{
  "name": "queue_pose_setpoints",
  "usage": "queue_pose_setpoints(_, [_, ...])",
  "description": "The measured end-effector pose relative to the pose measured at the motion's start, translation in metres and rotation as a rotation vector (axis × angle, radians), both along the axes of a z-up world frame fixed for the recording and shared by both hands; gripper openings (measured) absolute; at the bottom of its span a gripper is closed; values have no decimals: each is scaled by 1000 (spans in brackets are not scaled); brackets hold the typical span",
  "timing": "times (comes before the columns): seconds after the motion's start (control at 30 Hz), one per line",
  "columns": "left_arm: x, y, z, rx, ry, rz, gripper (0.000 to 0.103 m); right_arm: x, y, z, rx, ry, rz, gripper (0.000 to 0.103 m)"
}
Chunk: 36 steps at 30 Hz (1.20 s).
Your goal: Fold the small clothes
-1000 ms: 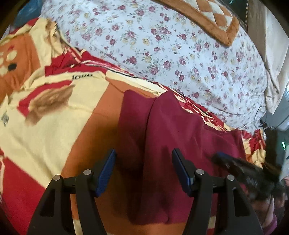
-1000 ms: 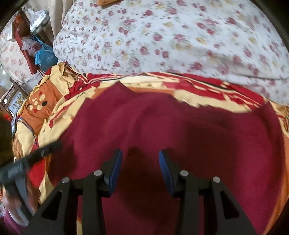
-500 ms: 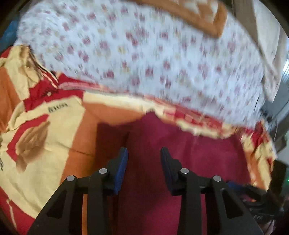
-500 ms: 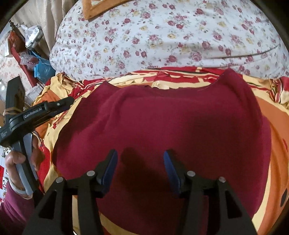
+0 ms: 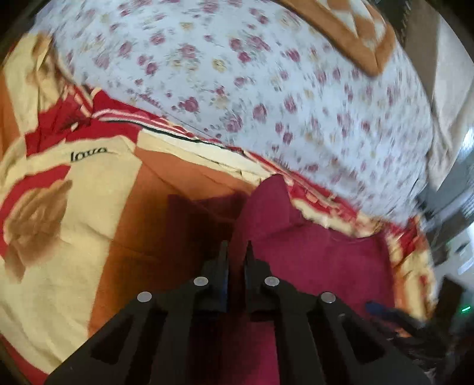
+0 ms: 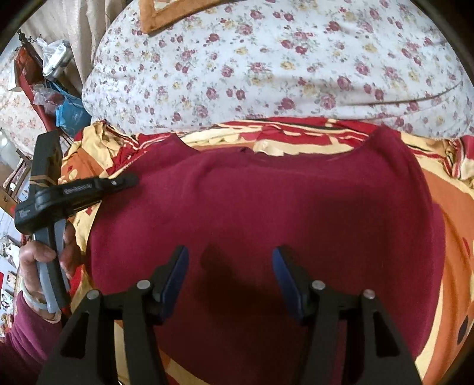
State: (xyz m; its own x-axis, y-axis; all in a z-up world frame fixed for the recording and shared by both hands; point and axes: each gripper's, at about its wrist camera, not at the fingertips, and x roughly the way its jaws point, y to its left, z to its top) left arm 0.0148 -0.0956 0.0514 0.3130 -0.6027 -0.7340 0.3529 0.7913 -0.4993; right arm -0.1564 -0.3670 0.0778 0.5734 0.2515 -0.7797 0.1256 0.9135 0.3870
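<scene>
Maroon garment (image 6: pixel 266 213) spread on patterned blanket (image 6: pixel 450 225), right hand-held gripper (image 6: pixel 230 266) jaws apart above it, left hand-held gripper (image 6: pixel 130 179) seemingly touching its edge

Blanket (image 6: pixel 444 213), red, cream and orange, word "love" printed on a cream patch in left wrist view; covers the surface in both views. Floral duvet (image 6: pixel 266 59) lies bunched along the blanket's far edge, touching it; white ground, small red and yellow flowers. Brown-bordered cushion (image 5: pixel 355 35) rests on top of the duvet, beyond the blanket. Blue bag (image 6: pixel 72 114) and clear plastic wrappings (image 6: pixel 56 59) sit off the blanket's far-left corner, beside a beige curtain (image 6: pixel 74 26); details there too small to read.
</scene>
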Motion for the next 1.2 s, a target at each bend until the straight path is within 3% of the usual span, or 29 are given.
queue_pose_setpoints(0.13, [2, -3, -19, 66, 28, 15, 0, 12, 5, -10, -3, 20, 5, 62])
queue_pose_setpoints(0.33, [-4, -2, -18, 60, 18, 41, 0, 7, 4, -2, -29, -5, -4, 62])
queue_pose_setpoints(0.53, [-5, -3, -11, 74, -14, 65, 14, 2, -27, 4, -60, -28, -132, 62])
queue_pose_setpoints(0.77, [0, 1, -20, 117, -20, 91, 20, 17, -40, -26, -115, 25, -180, 62])
queue_pose_setpoints(1.07, [-6, -4, -8, 137, -71, 97, 20, 5, -22, -9, -178, 1, -130, 62])
queue_pose_setpoints(1.2, [6, -9, -9, 147, -64, 118, 21, 3, -17, -18, -188, 17, -116, 63])
